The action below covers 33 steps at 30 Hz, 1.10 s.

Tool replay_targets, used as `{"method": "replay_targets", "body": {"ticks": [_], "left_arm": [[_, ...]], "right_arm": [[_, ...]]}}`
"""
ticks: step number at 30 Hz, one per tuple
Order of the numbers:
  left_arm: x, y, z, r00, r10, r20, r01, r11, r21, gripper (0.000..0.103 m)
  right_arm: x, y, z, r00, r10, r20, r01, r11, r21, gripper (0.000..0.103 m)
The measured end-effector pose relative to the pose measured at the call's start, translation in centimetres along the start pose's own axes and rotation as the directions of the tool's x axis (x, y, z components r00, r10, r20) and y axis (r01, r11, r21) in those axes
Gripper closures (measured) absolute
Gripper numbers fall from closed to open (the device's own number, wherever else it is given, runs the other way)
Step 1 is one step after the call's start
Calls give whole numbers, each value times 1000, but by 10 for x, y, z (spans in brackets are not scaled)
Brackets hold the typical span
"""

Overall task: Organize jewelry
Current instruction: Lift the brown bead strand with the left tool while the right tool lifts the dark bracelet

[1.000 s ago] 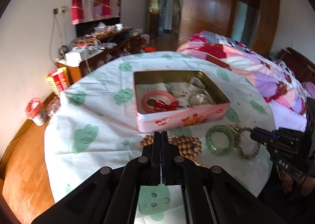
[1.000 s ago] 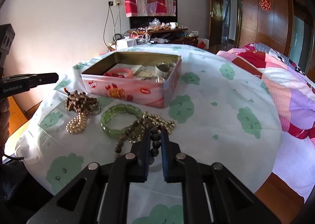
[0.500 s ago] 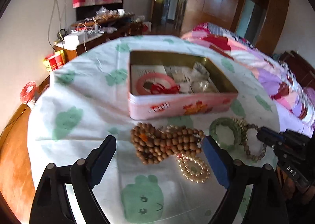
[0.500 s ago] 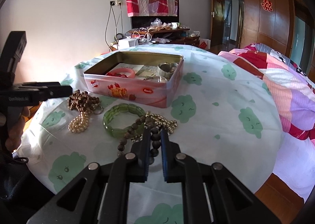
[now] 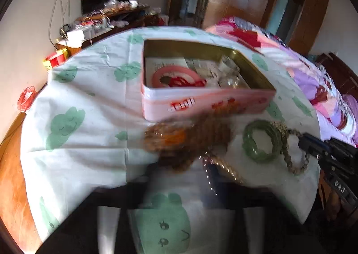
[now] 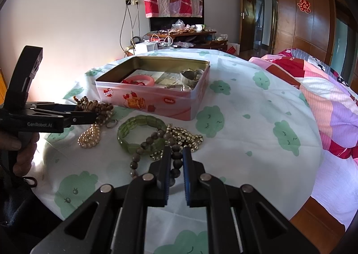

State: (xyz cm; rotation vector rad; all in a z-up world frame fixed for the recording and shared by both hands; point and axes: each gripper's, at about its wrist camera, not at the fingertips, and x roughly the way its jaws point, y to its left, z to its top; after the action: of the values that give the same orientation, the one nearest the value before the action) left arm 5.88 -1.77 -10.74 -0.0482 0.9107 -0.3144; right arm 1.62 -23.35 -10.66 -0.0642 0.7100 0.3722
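Right wrist view shows your left hand-held gripper (image 6: 89, 114), its jaws just closing, pinching the brown bead string (image 6: 94, 106) beside the tin (image 6: 154, 99). Your right hand-held gripper (image 6: 176, 157) is pressed onto the dark bead strand (image 6: 145, 144). Ahead of it, green bracelet (image 6: 141, 133), gold chain (image 6: 185, 137) and pearl strand (image 6: 89, 137) lie on the desk (image 6: 257, 137); only the pink bangle (image 6: 139, 80) and little else are in the tin, so most of the job remains.

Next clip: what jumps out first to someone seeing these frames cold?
The open pink tin mid-table, a pink bangle inside. In front of it lies loose jewelry: a green bangle and brown wooden beads, which the left gripper has just been closing on. The right gripper is shut on a dark bead strand.
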Motion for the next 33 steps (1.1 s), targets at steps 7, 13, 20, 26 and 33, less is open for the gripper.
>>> {"method": "replay_targets", "body": {"ticks": [7,13,20,26,33], "left_arm": [[-11,-7,1,1000,0,21,-1,999,32,97],[-33,-10,8,996,10,87,-14,999,43,97],[-59,-14,19,985,27,168,-37,998,57,97],[-69,-9,25,980,32,197,-43,998,49,97],[-63,0,23,980,72,183,-77,997,22,97]], "right_arm": [[-3,-1,2,1000,3,15,-3,1000,0,91],[-7,-1,4,999,4,34,-4,1000,1,91],[-18,1,11,998,4,69,-4,1000,-8,92],[-25,1,19,996,11,85,-9,1000,-18,92],[-6,-8,9,1000,8,-13,-8,1000,8,86]]}}
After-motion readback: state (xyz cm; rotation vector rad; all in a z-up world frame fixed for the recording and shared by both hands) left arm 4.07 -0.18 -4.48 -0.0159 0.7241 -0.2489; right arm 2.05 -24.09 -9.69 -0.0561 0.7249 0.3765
